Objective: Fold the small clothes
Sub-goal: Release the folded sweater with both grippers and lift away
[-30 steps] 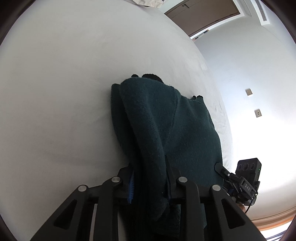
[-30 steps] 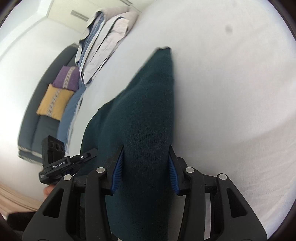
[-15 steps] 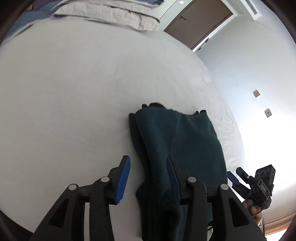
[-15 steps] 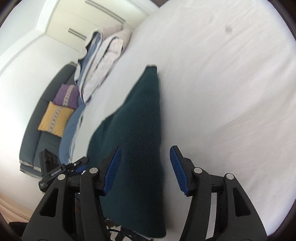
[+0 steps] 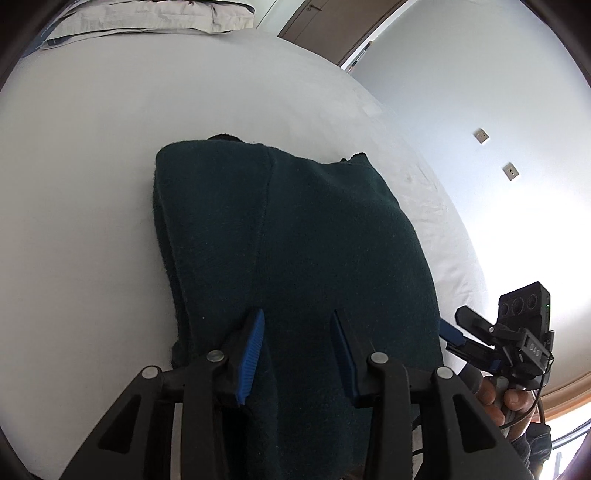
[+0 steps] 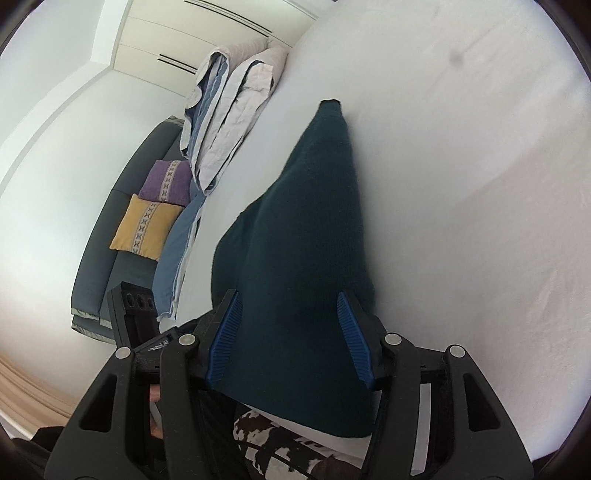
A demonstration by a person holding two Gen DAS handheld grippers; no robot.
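White bed sheet fills bg ahead of fingers. Folded bedding far ahead-left, w/ grey sofa, purple cushion + yellow cushion. Brown door, white wall w/ 2 switch plates ahead-right; strong light right.

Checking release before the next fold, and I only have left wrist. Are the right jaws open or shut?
Observer: The right gripper is open, with its jaws on either side of the green garment.
Operator: Anything under it?
Observer: A black-and-white patterned cloth shows just below the garment's near edge.
Operator: What's beyond the bed on that side?
Observer: A dark sofa with a purple cushion and a yellow cushion.
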